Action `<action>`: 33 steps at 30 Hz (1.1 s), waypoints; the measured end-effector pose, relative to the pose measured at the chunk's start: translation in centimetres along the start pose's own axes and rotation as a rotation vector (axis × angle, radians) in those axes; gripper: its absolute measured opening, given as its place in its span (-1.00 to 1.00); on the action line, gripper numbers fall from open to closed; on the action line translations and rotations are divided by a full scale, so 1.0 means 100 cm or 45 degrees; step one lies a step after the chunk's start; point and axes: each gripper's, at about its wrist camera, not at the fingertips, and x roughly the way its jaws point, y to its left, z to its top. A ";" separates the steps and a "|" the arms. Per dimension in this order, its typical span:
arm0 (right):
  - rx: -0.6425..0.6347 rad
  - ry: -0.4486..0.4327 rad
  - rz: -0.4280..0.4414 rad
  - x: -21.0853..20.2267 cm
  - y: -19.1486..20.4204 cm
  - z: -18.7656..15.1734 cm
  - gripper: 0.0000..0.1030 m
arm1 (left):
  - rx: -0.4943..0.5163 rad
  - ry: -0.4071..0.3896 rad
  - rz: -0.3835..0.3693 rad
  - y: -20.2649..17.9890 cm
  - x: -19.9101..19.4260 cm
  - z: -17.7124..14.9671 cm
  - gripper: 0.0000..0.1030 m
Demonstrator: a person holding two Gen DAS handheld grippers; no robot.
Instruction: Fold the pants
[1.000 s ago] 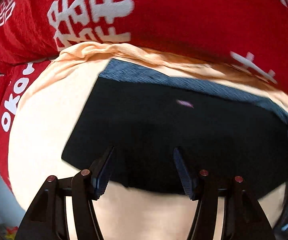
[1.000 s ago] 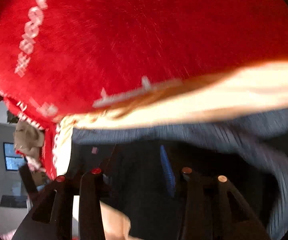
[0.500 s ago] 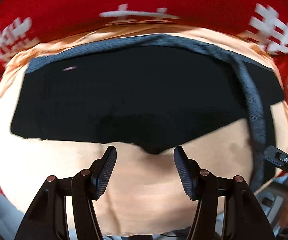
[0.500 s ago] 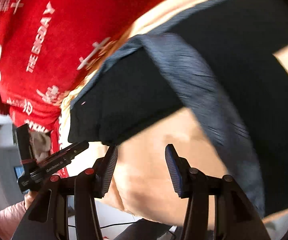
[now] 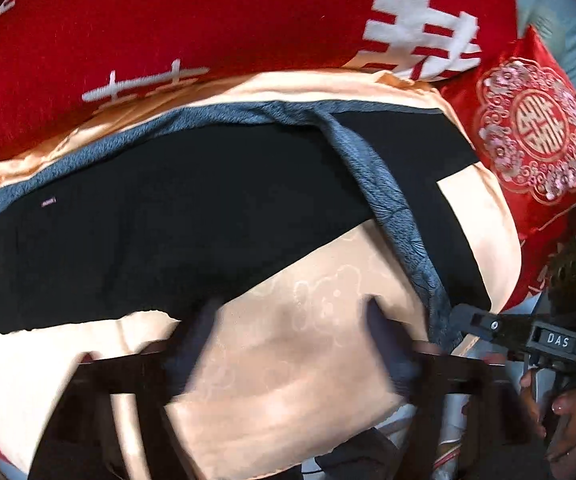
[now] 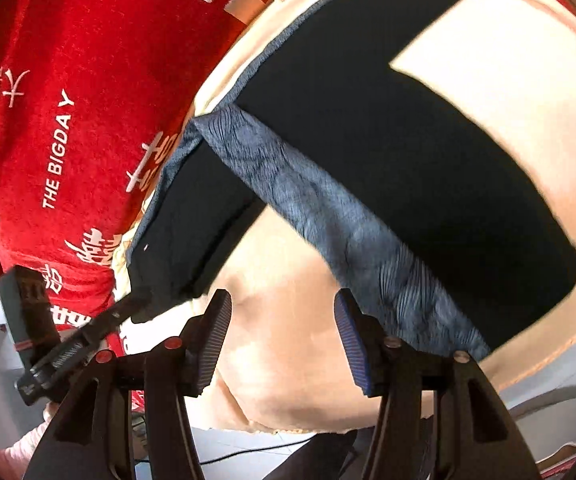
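Two grippers hovered over the pants (image 5: 160,248) on the peach sheet (image 5: 288,380). Left gripper (image 5: 291,344) and right gripper (image 6: 282,336) were both opening, fingers apart, nothing between them.

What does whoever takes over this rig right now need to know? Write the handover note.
Left claw: jaws opening, nothing between them, above the peach sheet.
Right claw: jaws opening, empty, also over bare sheet.
Black pants: flat on the sheet, bent into an angle, with the grey patterned waistband running diagonally across them. Red blanket lies behind.
Done: a first fold seems laid and released.
Left: probably square up the angled halves, then fold again to a compact stack.
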 end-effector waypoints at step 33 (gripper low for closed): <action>0.343 -0.043 0.026 -0.017 -0.122 -0.068 0.36 | 0.014 0.180 -0.073 -0.051 0.061 -0.023 0.67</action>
